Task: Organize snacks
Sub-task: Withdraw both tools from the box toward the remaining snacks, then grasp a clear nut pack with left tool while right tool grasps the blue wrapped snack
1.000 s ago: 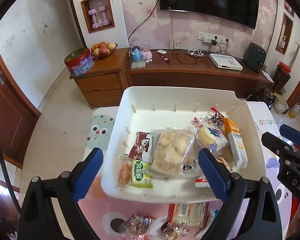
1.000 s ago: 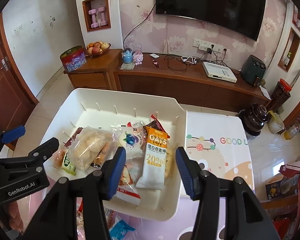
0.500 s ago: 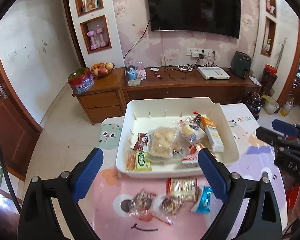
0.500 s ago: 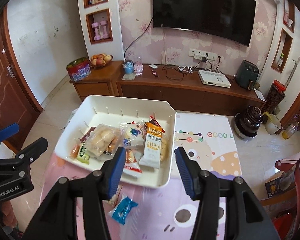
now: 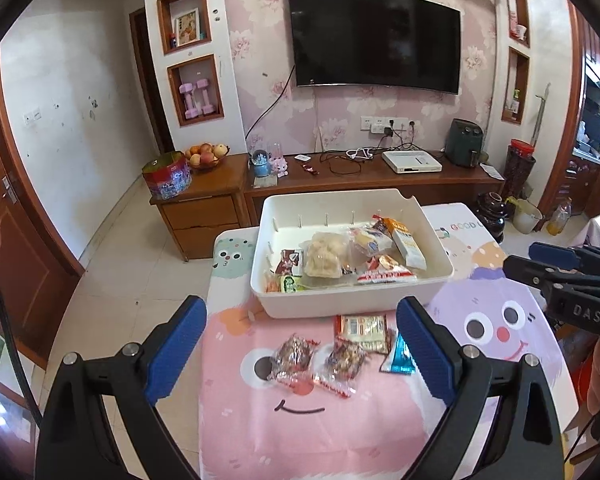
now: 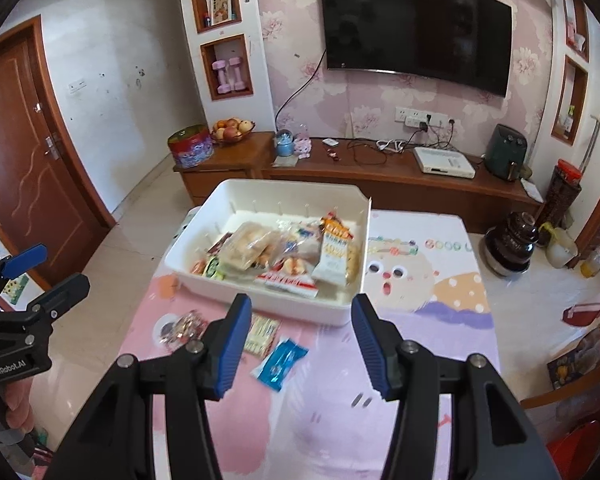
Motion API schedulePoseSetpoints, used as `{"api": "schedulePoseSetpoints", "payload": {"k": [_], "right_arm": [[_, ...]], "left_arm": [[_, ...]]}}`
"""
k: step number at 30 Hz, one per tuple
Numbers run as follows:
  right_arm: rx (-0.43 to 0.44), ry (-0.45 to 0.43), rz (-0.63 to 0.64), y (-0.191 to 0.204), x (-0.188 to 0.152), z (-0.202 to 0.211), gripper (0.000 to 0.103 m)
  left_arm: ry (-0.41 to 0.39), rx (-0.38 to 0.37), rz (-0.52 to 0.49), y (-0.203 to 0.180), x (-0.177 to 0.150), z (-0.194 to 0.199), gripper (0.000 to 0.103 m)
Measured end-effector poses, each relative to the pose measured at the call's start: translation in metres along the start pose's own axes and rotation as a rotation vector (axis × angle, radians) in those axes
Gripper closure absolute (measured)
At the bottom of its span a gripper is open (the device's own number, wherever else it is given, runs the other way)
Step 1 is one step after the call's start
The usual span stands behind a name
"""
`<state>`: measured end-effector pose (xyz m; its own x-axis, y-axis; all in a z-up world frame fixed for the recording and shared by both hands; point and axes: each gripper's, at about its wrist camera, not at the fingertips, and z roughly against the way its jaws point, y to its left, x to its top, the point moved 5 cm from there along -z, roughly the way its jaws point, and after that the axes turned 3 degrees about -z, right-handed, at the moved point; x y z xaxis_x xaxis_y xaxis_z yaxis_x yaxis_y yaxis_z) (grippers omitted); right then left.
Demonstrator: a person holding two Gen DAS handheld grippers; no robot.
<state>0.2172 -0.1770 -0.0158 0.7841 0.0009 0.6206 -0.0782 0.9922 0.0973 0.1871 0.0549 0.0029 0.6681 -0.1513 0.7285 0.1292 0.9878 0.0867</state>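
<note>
Both the left gripper (image 5: 300, 344) and the right gripper (image 6: 298, 336) hung empty with jaws apart, the white bin (image 5: 352, 304) of snacks just beyond their tips and four loose packets (image 5: 320, 354) between and below them, probably next for sorting.

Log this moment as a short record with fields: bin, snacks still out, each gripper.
bin: white bin on the cartoon tablecloth, holding many wrapped snacks
snacks still out: four in front of the bin: striped packet, blue packet, two clear candy bags
left gripper: open, nothing between the jaws, above the loose snacks
right gripper: open, empty, nothing touched
</note>
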Motion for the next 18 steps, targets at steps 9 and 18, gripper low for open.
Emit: {"api": "schedulePoseSetpoints", "payload": {"k": [9,18], "right_arm": [[0.002,0.037,-0.029,0.007,-0.039,-0.022,0.051],[-0.006,0.180,-0.035,0.016,-0.080,-0.092,0.051]], "left_arm": [[0.014,0.020,-0.099,-0.004,-0.050,-0.015,0.008],[0.103,0.006,-0.127,-0.003,-0.079,-0.066,0.008]]}}
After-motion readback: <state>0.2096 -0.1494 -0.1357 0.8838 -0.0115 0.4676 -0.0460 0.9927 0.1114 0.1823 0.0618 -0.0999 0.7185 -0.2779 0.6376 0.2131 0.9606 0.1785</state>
